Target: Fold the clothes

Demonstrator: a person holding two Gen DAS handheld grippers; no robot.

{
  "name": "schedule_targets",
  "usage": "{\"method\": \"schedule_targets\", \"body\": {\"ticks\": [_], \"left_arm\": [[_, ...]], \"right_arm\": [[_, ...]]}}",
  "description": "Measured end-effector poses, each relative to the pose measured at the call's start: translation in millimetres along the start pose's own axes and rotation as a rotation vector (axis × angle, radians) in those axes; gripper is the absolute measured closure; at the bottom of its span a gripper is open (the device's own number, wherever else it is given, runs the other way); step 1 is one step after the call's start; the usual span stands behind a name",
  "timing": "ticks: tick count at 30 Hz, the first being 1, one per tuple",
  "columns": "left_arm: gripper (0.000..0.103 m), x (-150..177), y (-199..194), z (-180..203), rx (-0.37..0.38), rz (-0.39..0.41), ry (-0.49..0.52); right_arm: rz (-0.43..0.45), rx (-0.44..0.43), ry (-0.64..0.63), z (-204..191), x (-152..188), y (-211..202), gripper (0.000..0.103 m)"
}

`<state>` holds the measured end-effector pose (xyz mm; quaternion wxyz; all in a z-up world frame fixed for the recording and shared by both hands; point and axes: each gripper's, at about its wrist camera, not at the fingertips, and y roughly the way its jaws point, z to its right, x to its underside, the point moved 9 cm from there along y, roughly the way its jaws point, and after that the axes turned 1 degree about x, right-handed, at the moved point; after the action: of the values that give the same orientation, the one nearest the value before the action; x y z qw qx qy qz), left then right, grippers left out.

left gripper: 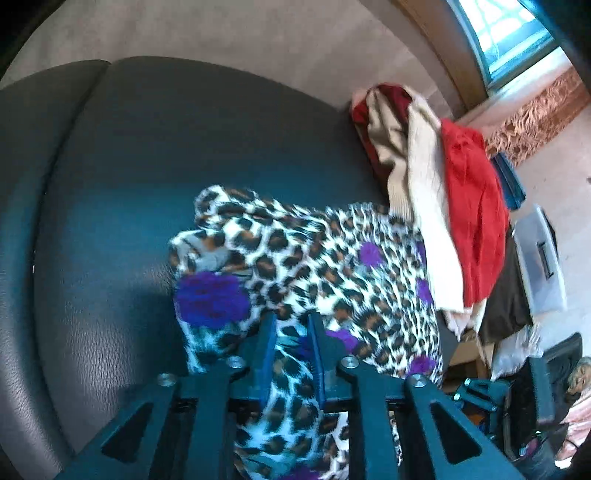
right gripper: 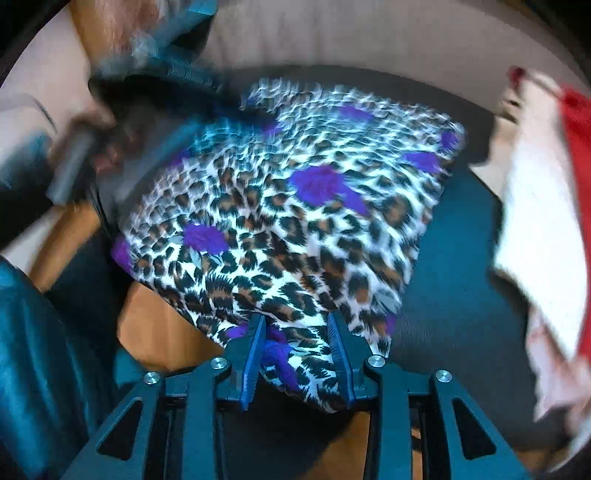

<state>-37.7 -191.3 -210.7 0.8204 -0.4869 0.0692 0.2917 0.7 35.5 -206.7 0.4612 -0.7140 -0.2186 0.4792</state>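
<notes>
A leopard-print garment with purple flowers (left gripper: 303, 254) lies bunched on a dark leather seat (left gripper: 147, 166). My left gripper (left gripper: 291, 321) is shut on a fold of it at its near edge. In the right wrist view the same garment (right gripper: 295, 221) hangs spread and partly lifted. My right gripper (right gripper: 297, 321) has cloth between its jaws, which stand fairly wide; the view is blurred. The left gripper shows at the upper left of the right wrist view (right gripper: 184, 48).
A pile of red and cream clothes (left gripper: 443, 184) hangs over the seat's right arm, also in the right wrist view (right gripper: 546, 221). A wooden floor (right gripper: 155, 325) lies below. Boxes and clutter (left gripper: 535, 266) stand beyond the seat, and a window (left gripper: 506, 33) behind.
</notes>
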Motion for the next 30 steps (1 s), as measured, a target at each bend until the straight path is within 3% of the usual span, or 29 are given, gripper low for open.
{"method": "schedule_targets", "body": {"ticks": [3, 8, 9, 10, 12, 14, 17, 20, 24, 27, 29, 30], "left_arm": [[0.100, -7.2, 7.5, -1.4, -0.057, 0.023, 0.071], [0.100, -33.5, 15.5, -3.4, -0.134, 0.024, 0.089], [0.100, -37.2, 11.1, -3.6, -0.141, 0.024, 0.080], [0.097, -36.7, 0.8, -2.6, -0.147, 0.050, 0.096], [0.088, -35.6, -20.2, -0.5, -0.158, 0.103, 0.128], [0.088, -22.5, -43.4, 2.6, -0.120, 0.139, 0.159], [0.087, 7.7, -62.7, 6.1, -0.043, 0.152, 0.161], [0.087, 42.3, -60.4, 16.1, 0.000, 0.135, 0.193], [0.087, 81.1, -45.7, 34.9, 0.025, 0.077, 0.277], [0.087, 107.7, -23.5, 37.5, -0.011, -0.017, 0.353], [0.087, 110.1, -23.1, 38.0, -0.022, 0.000, 0.369], [0.087, 111.3, -22.9, 38.3, -0.027, 0.009, 0.377]], "right_arm": [[0.051, 0.005, 0.029, 3.0, 2.8, 0.5, 0.068], [0.104, 0.004, 0.085, 4.2, -8.1, 2.8, 0.065], [0.094, -0.005, 0.087, 0.2, -9.9, 3.6, 0.060], [0.083, -0.015, 0.088, -4.3, -11.4, 4.3, 0.047], [0.061, -0.036, 0.088, -13.1, -14.5, 5.8, 0.034], [0.048, -0.057, 0.090, -12.3, -20.5, -0.8, 0.034], [0.137, -0.078, 0.105, -5.6, -51.0, -25.2, 0.034], [0.204, -0.076, 0.110, 7.9, -103.4, -34.7, 0.031], [0.186, -0.145, 0.086, 4.7, -181.1, 14.7, 0.029], [0.094, -0.082, 0.053, 3.2, -207.0, 70.9, 0.029], [0.013, 0.019, 0.057, 18.3, -212.1, 119.4, 0.029], [0.027, 0.012, 0.061, 20.6, -214.2, 131.7, 0.017]]}}
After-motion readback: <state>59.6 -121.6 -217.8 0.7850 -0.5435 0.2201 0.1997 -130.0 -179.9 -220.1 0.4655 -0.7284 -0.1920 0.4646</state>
